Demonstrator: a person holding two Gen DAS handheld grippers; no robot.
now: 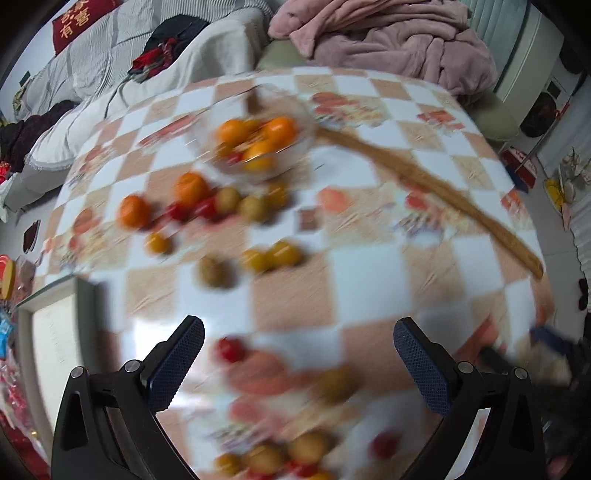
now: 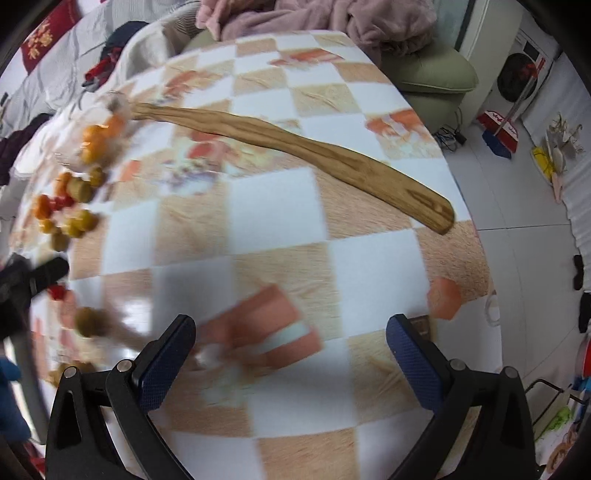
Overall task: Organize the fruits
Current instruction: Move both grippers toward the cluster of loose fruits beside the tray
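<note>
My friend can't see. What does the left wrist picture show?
A blurry table with a checked cloth has small orange, yellow, red and greenish fruits scattered on it, and a clear bowl behind them holds more. The left claw hangs open and empty above the nearest fruits. A long wooden stick lies to the right.

A red cushion [image 1: 79, 20] on the sofa bore gold Chinese characters; "有喜" could be read, the characters above them were blurred.
</note>
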